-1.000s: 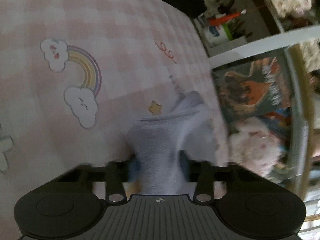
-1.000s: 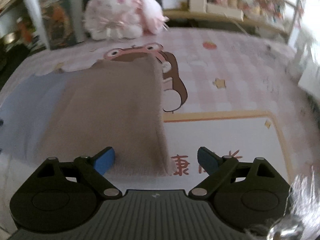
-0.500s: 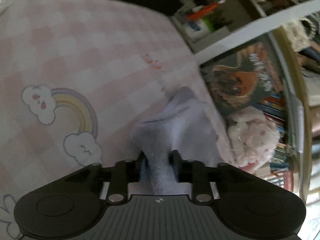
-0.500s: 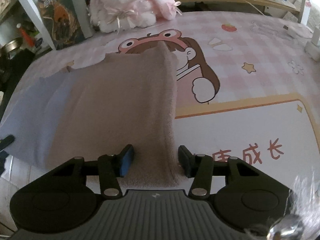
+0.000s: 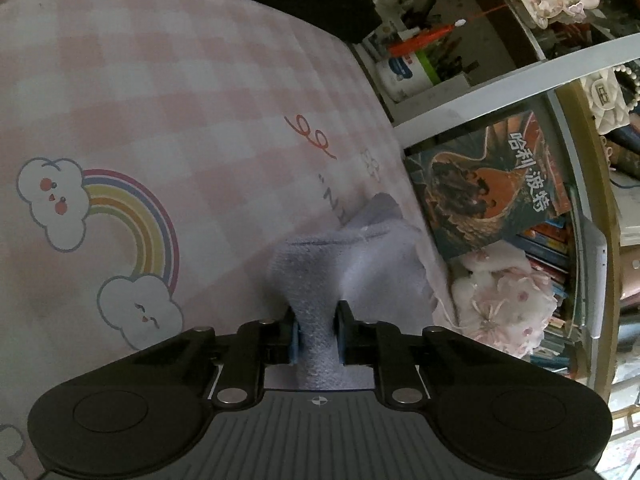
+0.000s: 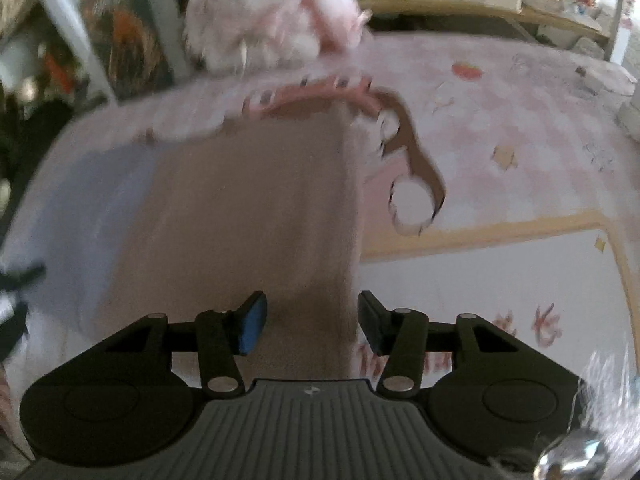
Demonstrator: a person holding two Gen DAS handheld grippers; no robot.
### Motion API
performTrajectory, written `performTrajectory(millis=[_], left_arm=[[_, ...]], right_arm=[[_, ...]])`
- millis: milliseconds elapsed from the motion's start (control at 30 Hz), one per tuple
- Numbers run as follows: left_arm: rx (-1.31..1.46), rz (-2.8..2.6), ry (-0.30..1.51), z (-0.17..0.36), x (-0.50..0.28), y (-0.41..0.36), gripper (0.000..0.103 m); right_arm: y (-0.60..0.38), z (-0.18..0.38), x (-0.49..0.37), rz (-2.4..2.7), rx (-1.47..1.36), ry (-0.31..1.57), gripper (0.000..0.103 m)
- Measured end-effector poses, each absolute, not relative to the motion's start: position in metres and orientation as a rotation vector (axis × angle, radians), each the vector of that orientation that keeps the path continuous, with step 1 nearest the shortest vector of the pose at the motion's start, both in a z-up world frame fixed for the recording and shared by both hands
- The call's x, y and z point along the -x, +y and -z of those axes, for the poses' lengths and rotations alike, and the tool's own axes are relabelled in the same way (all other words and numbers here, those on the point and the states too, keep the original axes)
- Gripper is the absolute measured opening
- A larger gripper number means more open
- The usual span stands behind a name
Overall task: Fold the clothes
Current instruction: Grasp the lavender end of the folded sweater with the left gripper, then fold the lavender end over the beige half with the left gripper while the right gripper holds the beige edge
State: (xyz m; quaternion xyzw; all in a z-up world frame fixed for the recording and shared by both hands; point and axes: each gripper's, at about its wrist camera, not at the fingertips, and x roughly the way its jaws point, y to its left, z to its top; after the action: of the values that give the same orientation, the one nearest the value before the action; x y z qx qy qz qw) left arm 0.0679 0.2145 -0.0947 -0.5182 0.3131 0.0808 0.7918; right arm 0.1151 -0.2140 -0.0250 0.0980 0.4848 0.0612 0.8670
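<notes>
Beyond the far edge of the bed, a white shelf frame holds a book with an orange-and-dark cover, standing upright. Just below it in the left wrist view sits a pink-and-white plush toy, against a row of smaller books. A white tub with pens stands further along the shelf. In the right wrist view the same plush toy is blurred, at the head of the bed.

The bed cover is a pink-and-white check — printed with a rainbow between two clouds and, on the other side, a cartoon figure. Shelves crowded with small items line the room behind.

The left gripper is clamped on a bunched fold of lavender cloth, which rises from between the fingers and spreads out toward the bed's edge. The right gripper is released, its fingers apart — one over a tan cloth, the other just past that cloth's right edge. The tan cloth lies flat on the cover, overlapping the lavender cloth that shows to its left.
</notes>
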Motion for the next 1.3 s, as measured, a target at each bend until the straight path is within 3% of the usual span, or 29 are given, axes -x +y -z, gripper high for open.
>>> performTrajectory(millis=[167, 233, 367, 600, 800, 900, 1100, 1300], left_arm=[[1.119, -0.173, 0.664, 0.097, -0.067, 0.216, 0.016], [1.115, -0.187, 0.656, 0.096, -0.067, 0.215, 0.015], [1.082, -0.215, 0.636, 0.09, -0.066, 0.208, 0.013], [0.877, -0.131, 0.491, 0.019, -0.063, 0.159, 0.009], [0.423, 0.105, 0.431, -0.059, -0.057, 0.038, 0.009], [0.167, 0.241, 0.514, -0.062, -0.052, -0.039, 0.015], [-0.097, 0.285, 0.815, 0.013, -0.055, -0.134, 0.025], [-0.21, 0.275, 0.813, 0.02, -0.04, -0.153, 0.047]], right_arm=[[-0.221, 0.016, -0.156, -0.136, -0.133, 0.968, 0.042], [-0.224, 0.02, -0.17, -0.151, -0.116, 0.965, 0.026], [-0.237, 0.029, -0.186, -0.182, -0.126, 0.962, 0.008], [-0.258, 0.045, -0.196, -0.325, -0.191, 0.986, 0.007], [-0.279, 0.055, -0.202, -0.408, -0.298, 0.991, 0.007], [-0.285, 0.059, -0.204, -0.445, -0.331, 0.993, 0.007], [-0.296, 0.063, -0.21, -0.52, -0.365, 1.011, 0.007], [-0.301, 0.062, -0.214, -0.567, -0.345, 1.024, 0.009]])
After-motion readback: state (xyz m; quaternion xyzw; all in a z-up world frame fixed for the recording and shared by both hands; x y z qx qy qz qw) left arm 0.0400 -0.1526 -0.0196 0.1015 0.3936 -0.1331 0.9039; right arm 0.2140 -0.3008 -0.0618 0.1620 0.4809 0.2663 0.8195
